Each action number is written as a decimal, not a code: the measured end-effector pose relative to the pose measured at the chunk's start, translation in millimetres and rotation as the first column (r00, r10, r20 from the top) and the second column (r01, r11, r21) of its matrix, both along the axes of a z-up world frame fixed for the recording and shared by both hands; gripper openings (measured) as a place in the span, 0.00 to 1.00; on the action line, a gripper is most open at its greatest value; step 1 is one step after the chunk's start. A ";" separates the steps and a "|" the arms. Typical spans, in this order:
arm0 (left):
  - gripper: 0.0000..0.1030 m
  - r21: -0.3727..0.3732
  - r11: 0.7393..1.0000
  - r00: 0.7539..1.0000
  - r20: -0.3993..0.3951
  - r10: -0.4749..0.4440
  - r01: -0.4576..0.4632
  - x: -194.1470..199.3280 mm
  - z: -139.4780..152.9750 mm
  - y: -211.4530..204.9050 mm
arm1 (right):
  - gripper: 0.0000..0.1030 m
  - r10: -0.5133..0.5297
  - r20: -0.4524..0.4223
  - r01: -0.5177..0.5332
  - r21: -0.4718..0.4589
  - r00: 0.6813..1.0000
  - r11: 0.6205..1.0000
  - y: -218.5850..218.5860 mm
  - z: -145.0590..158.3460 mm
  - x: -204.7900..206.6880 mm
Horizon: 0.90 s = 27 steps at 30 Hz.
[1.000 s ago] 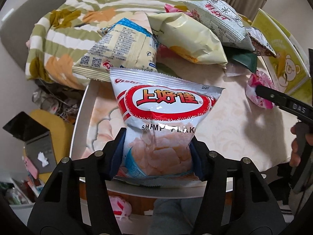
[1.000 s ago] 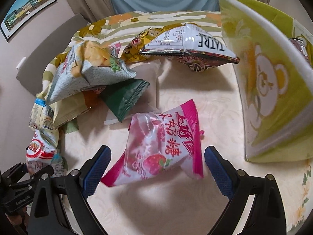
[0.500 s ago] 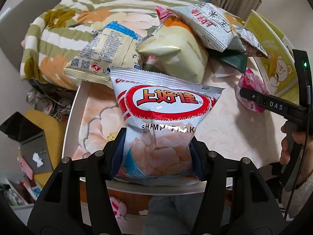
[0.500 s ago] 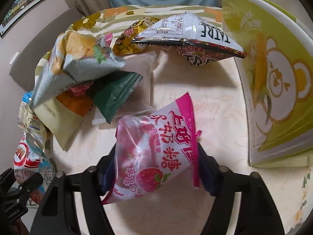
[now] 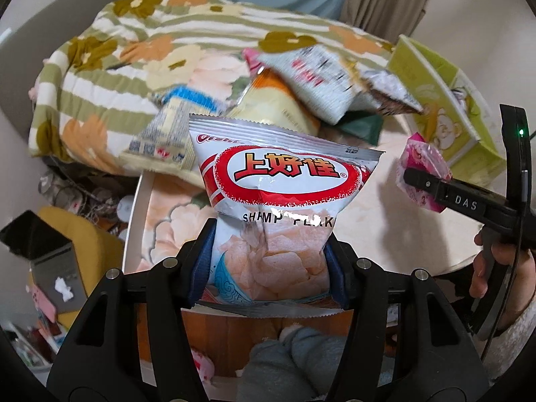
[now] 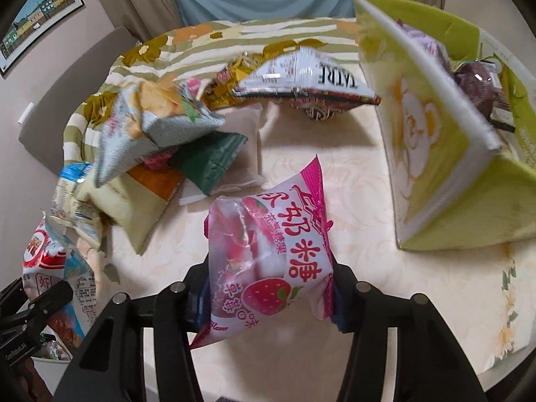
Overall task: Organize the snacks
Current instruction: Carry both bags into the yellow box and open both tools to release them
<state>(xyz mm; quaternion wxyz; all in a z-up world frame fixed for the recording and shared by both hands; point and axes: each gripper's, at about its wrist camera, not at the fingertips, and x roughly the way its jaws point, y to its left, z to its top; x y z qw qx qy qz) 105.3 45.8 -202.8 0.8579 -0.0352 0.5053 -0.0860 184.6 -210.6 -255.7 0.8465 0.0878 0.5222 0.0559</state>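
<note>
My left gripper (image 5: 268,261) is shut on a red-and-white shrimp flakes bag (image 5: 278,207) and holds it above the table's near edge. My right gripper (image 6: 268,288) is shut on a pink strawberry candy bag (image 6: 271,254), lifted off the table. In the left wrist view the right gripper (image 5: 422,177) shows at the right with the pink bag (image 5: 418,160). The shrimp bag and left gripper show at the lower left of the right wrist view (image 6: 53,261). A green bear-print box (image 6: 445,154) stands open at the right with a dark snack bag (image 6: 479,83) inside.
A pile of snack bags (image 6: 160,127) lies at the table's back left, with a white and brown bag (image 6: 311,83) behind. A flowered blanket (image 5: 134,53) lies on a sofa beyond the round table (image 6: 361,207). Clutter (image 5: 50,268) sits on the floor at left.
My right gripper closed on the pink candy bag and lifted it off the table toward the green box. My left gripper rose slightly with the shrimp bag.
</note>
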 end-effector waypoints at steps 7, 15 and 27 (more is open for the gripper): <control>0.52 -0.041 0.997 0.993 0.095 -0.065 0.069 3.8 45.4 -18.1 | 0.48 -0.023 0.071 0.022 0.016 0.997 1.000 -6.6 44.6 -25.0; 0.52 -0.049 0.983 0.965 0.202 -0.164 0.178 29.3 97.7 -64.7 | 0.48 -0.061 0.169 0.056 0.034 0.984 0.998 -27.8 107.2 -46.3; 0.52 -0.096 0.947 0.929 0.246 -0.277 0.307 87.1 133.0 -211.5 | 0.48 -0.173 0.232 0.168 0.042 0.957 0.985 -140.5 151.9 -31.0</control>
